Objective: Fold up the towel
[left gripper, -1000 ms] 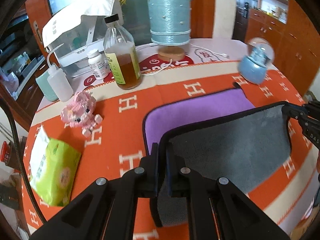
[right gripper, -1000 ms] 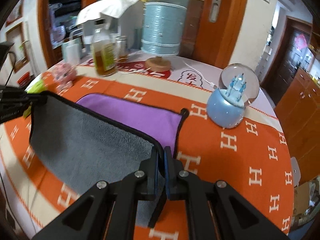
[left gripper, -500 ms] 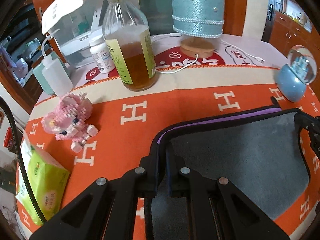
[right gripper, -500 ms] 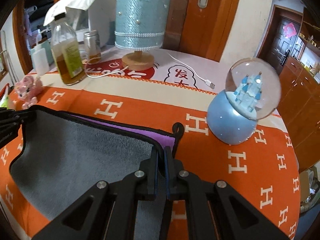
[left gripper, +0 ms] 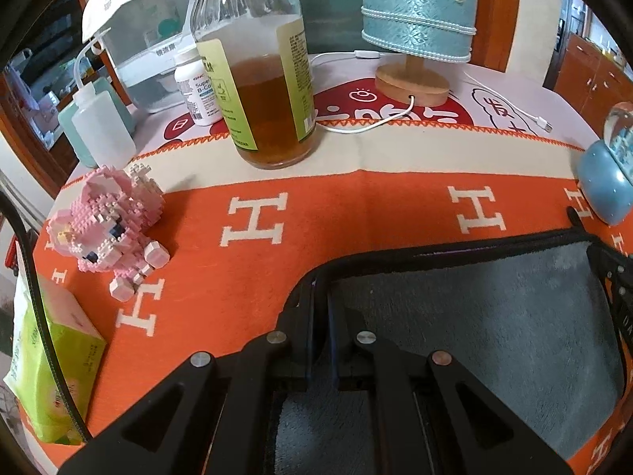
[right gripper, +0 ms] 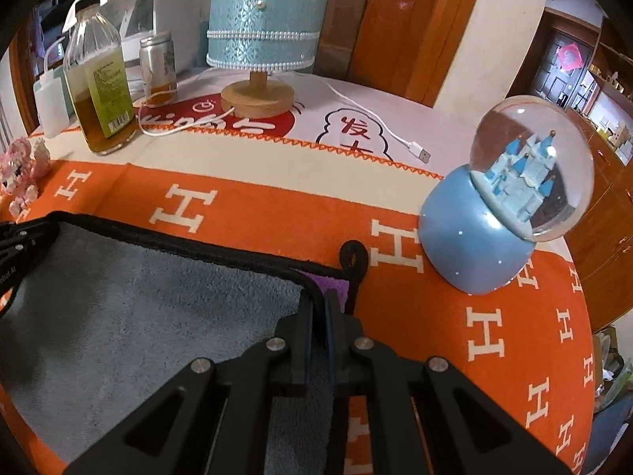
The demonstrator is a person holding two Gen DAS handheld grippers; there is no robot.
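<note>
1. At the far left of the counter (left gripper: 356,182), we see a green tissue pack (left gripper: 51,372) and a pink block figure (left gripper: 107,221); both lie well apart from the towel (left gripper: 474,316), so we judge they pose no obstacle.
2. Our left tool (left gripper: 321,301) is pinching the towel's left corner, its black binding caught between the two pressed fingers.
3. The towel lies on the orange cloth between our two tools, grey side up; its carried edge sits almost over the far edge, with only a sliver of purple (right gripper: 336,287) showing at the right corner.
4. Our right tool (right gripper: 318,304) is pinching the right corner, just beside the black hanging loop (right gripper: 353,255).
5. We judge the first fold to be nearly laid. Next we need to lower both corners flush with the far edge, then release together, keeping clear of the snow globe (right gripper: 510,198) nearby.
</note>
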